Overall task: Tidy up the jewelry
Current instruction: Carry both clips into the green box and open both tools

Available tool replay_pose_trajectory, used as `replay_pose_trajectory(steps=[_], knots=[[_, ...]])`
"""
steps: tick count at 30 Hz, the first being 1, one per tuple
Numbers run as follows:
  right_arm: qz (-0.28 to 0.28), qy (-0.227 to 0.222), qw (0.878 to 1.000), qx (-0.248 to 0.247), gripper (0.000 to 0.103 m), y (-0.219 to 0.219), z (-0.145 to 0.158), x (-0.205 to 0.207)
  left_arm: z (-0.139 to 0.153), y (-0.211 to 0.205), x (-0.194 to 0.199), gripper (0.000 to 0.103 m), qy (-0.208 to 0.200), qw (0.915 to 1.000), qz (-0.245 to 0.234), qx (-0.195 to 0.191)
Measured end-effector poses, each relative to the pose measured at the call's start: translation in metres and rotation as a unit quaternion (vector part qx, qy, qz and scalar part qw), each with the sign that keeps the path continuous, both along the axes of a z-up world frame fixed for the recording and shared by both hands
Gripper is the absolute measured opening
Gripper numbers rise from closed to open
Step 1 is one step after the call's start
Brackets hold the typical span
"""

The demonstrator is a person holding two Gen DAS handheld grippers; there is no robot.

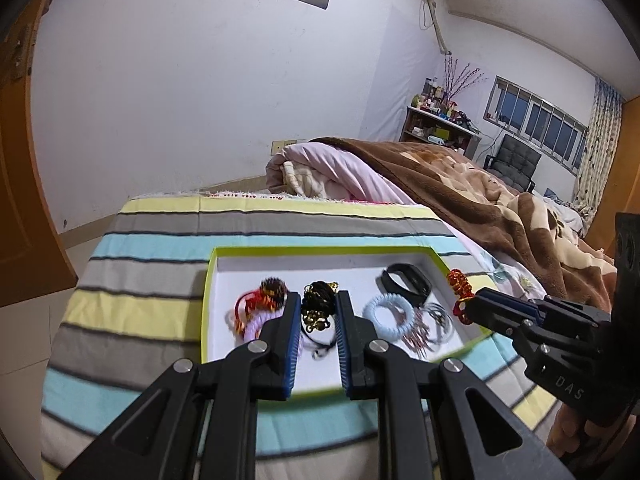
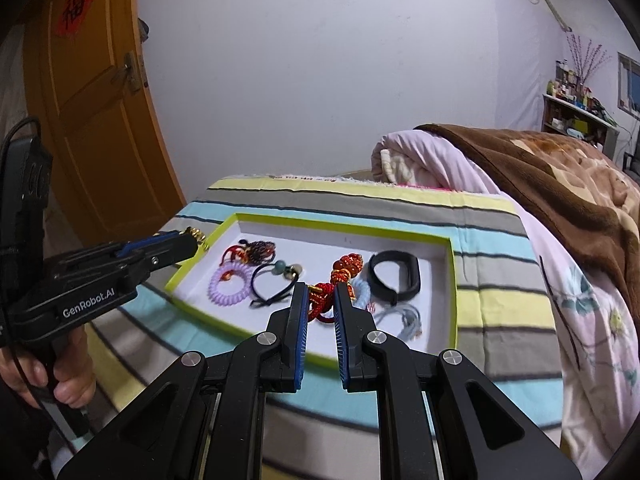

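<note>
**Both grippers loaded above the tray; placement pending**

The left gripper (image 1: 318, 304) is closed on a black-and-gold beaded strand (image 1: 316, 304), held over the left part of the green-rimmed tray (image 2: 452, 280). The right gripper (image 2: 320, 300) is pinched on a red knotted charm (image 2: 340, 280), which hangs over the tray's middle in its own view. Judged step: carrying pieces into the tray. The next move calls for lowering each piece onto bare white floor, clear of neighbours, before the jaws part.

Count in the tray:
- one purple coil tie (image 2: 228, 284)
- one pale blue coil tie (image 1: 388, 316)
- one black wristband (image 2: 394, 274)
- one black beaded hair tie (image 2: 276, 280)
- one red-and-dark knotted ornament (image 2: 252, 252)
- thin grey loops (image 2: 404, 316), apparently two, though blur prevents a firm count.

The tray rests on a striped cloth (image 2: 500, 280).
</note>
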State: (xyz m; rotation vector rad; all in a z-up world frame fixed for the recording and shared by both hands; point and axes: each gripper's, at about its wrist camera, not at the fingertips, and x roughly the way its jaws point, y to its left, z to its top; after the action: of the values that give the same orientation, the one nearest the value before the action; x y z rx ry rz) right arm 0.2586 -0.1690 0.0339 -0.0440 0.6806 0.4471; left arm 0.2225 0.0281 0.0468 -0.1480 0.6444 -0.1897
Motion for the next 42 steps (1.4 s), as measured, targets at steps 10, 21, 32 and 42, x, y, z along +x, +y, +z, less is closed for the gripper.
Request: replay_pose_trajectory(steps=[10, 21, 32, 42], knots=[[0.017, 0.033, 0.999, 0.009, 0.013, 0.009, -0.028, 0.064, -0.023, -0.009, 0.060, 0.018, 0.018, 0.9994, -0.027, 0.009], [0.017, 0.074, 0.997, 0.003, 0.013, 0.017, -0.057, 0.104, -0.055, -0.020, 0.095, 0.018, 0.065, 0.9967, -0.043, 0.024], [0.003, 0.094, 0.996, -0.004, 0.017, 0.015, -0.068, 0.113, -0.059, -0.022, 0.101, 0.028, 0.083, 0.9949, -0.046, 0.035], [-0.006, 0.068, 0.998, 0.010, 0.022, 0.007, -0.047, 0.089, -0.047, -0.010, 0.076, 0.030, 0.066, 0.9973, -0.021, 0.025]])
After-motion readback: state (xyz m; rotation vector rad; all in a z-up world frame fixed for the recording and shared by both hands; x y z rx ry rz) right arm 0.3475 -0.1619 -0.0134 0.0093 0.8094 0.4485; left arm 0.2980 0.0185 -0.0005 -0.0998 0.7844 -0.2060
